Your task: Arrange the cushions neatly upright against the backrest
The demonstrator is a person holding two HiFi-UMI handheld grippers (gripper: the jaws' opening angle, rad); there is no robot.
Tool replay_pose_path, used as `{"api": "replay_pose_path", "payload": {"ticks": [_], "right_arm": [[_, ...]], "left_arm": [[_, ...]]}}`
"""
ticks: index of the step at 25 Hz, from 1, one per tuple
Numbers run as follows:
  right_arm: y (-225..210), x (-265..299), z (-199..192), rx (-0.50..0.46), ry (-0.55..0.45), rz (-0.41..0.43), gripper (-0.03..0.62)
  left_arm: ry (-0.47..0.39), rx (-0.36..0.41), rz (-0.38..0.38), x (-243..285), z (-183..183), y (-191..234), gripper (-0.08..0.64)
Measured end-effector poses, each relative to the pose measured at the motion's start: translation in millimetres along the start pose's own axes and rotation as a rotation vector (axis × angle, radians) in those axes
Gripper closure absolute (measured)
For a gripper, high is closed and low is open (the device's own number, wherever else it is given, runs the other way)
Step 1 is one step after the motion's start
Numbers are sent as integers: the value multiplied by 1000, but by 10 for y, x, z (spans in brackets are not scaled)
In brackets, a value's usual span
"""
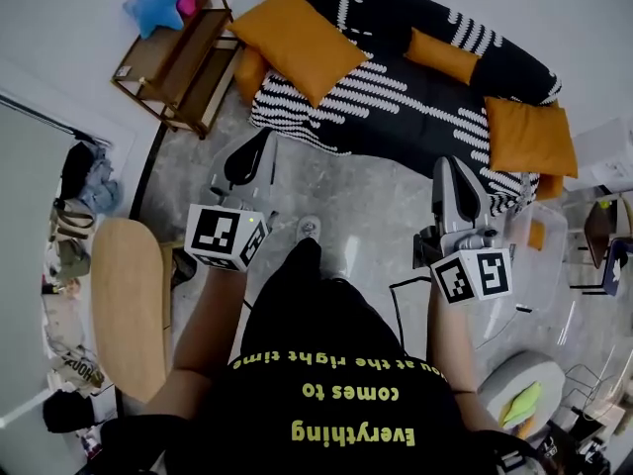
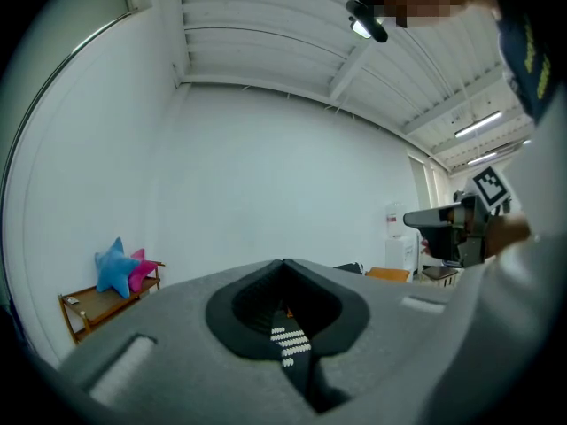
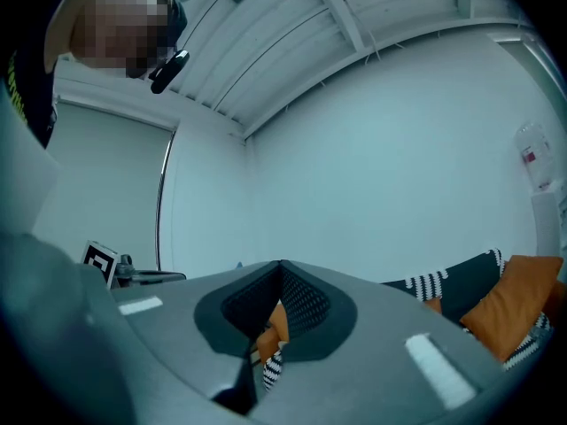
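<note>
Head view: striped sofa [image 1: 396, 102] on grey marbled floor [image 1: 368, 198] — white walls [image 1: 559, 8].

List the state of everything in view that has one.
Left gripper: shut, empty.
Right gripper: shut, empty.
Big cushion: lying askew, sofa left end.
Small cushion: lying by backrest, middle.
Right cushion: lying askew, right end.
Star pillows: sitting on shelf.

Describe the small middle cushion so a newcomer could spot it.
Start at the black-and-white striped sofa at the head view's top. Between the big left cushion and the right cushion, near the backrest, lies the small orange cushion: narrow and oblong, unlike its squarer neighbours.
</note>
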State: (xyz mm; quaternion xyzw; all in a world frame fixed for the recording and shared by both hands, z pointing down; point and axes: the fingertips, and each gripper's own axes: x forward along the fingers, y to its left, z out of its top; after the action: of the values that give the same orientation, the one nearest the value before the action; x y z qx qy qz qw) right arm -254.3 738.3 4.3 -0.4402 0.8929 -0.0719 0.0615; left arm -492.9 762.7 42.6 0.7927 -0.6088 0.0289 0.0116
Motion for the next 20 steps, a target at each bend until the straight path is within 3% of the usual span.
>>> {"api": "replay_pose_path", "payload": {"ticks": [10, 20], "right_arm": [[-4, 1311, -79, 3, 12, -11, 583], [-244, 1924, -210, 17, 63, -70, 583]], "left_arm": [[-3, -1, -44, 938, 50, 957, 558], [24, -37, -60, 1530, -78, 1441, 558]]}}
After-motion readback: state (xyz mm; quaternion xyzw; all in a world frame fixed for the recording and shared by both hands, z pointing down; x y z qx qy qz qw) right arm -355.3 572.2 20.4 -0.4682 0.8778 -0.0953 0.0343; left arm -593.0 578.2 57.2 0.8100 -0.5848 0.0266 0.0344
